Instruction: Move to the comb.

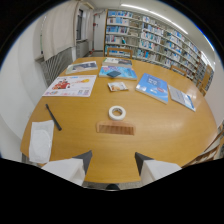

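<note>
Released, the tool [112, 159] hangs with fingers spread over the wooden desk [165, 130]; the comb [115, 129] lies just ahead of them. Left to right: white cloth [40, 141], black pen [53, 117], tape roll [117, 112], bookshelves [160, 42] beyond.

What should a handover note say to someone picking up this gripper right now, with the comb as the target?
Gripper: open, holding nothing, above the near edge of the wooden table.
Comb: lies flat on the table just ahead of the fingers, roughly centred between them, untouched.
Nearby: roll of tape just beyond the comb; black pen and a white cloth off to the left; magazines farther back.
Done: gripper faces the comb.
Left: close the remaining gap forward and down to the comb.
</note>
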Motion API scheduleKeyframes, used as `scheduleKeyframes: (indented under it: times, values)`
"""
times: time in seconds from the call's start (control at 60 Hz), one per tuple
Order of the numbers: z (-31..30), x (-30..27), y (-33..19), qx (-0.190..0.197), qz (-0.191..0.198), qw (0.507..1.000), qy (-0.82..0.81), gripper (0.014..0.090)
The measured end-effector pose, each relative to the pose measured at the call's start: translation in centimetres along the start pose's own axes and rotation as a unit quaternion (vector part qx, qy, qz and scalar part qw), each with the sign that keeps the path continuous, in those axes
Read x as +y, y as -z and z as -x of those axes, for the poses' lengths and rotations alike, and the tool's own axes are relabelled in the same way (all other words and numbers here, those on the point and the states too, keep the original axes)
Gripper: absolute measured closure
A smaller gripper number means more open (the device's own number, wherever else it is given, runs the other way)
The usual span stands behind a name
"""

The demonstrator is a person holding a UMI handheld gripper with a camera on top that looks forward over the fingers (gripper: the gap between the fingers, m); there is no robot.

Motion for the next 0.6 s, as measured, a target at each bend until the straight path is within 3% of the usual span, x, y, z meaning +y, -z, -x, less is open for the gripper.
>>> scheduleKeyframes:
  times: [0.333,0.6]
  values:
    - [-2.4,-2.4,-8.4,-0.007,0.000,1.000,0.002,0.0203]
    - [-2.5,-3.9,-11.5,-0.015,0.008,1.000,-0.009,0.0202]
